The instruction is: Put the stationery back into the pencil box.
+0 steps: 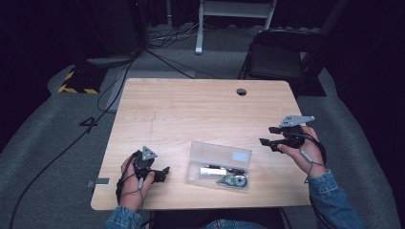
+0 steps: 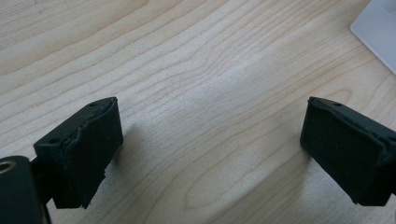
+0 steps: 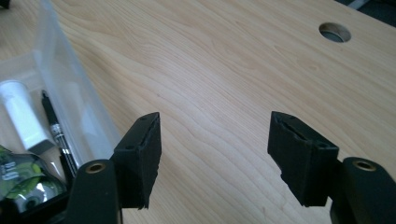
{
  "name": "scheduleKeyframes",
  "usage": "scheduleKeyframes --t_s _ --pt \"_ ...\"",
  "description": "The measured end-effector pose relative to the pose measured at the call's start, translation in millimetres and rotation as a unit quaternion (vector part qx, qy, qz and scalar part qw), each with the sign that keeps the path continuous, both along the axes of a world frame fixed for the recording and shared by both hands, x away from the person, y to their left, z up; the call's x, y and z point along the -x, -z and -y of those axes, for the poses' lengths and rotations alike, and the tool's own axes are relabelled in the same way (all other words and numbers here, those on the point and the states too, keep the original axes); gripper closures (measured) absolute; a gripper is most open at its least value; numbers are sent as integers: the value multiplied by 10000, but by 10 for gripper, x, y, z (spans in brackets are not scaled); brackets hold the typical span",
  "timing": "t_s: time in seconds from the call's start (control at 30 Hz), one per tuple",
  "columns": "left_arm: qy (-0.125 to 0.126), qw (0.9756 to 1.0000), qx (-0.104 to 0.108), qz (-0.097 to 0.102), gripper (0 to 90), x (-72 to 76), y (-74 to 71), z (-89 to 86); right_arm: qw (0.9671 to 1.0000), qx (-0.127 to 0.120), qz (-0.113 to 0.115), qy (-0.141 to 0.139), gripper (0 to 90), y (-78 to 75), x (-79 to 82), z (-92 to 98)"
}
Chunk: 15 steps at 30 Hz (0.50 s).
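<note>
Between both grippers, clear box [image 1: 218, 165] lies near table [image 1: 200, 107] edge.

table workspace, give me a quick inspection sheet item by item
surface: wooden table, round hole near the far edge, top mostly bare
job's things: clear box near the front edge, lid on; inside a white tube, a black pen and a green-printed item
clutter: small grey tab at the front left edge
grippers: left gripper low beside the box, jaws open on nothing; right gripper held above the table right of the box, jaws open on nothing
cables: black cables across the floor at left, a thin one trailing from each gripper
surroundings: grey carpet, folding chair behind the table, hazard-striped block far left
</note>
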<state>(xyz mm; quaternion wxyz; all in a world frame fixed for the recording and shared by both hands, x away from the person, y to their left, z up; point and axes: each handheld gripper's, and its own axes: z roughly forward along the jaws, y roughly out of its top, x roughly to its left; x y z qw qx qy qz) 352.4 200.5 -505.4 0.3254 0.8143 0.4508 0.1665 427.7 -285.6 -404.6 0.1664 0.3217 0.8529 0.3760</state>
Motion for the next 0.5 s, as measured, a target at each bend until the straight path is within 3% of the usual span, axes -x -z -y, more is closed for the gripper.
scheduleKeyframes --t_s 0.2,0.5 --pt "-31 10000 1 -26 61 -5 -1 -13 9983 -26 -101 577 358 204 -111 176" --pt "-31 10000 -3 -25 61 -4 -1 -13 9968 40 -259 757 356 454 -230 288"
